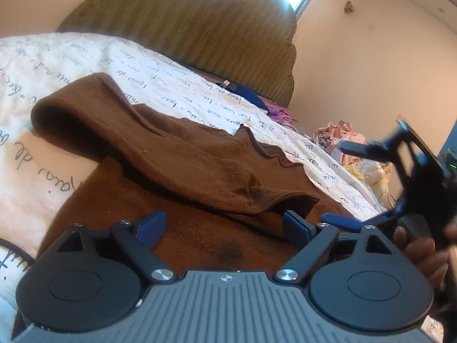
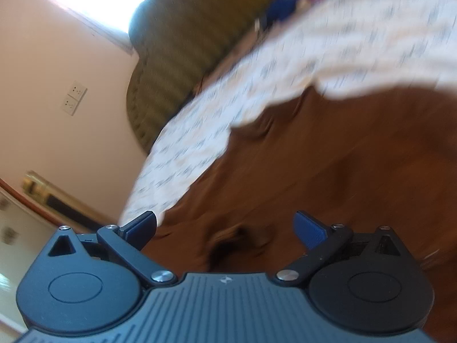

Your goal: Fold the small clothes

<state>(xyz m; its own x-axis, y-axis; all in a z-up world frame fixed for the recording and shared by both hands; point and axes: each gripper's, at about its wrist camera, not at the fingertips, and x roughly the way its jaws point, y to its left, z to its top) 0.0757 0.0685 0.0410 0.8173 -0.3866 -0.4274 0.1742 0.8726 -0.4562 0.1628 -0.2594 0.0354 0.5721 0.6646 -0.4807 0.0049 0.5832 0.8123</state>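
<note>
A brown garment (image 1: 177,154) lies on the white script-printed bedsheet (image 1: 71,57), with one part folded over the rest. My left gripper (image 1: 225,225) is open and empty just above the garment's near part. My right gripper (image 1: 351,188) shows at the right of the left wrist view, open, at the garment's right edge. In the right wrist view the right gripper (image 2: 225,228) is open and empty over the blurred brown garment (image 2: 328,171), with the bedsheet (image 2: 285,57) beyond.
An olive padded headboard (image 1: 214,34) stands behind the bed. Blue and purple clothes (image 1: 257,97) lie by the headboard. A pile of pale clothes (image 1: 348,143) sits at the right. Wall sockets (image 2: 74,97) show on the pink wall.
</note>
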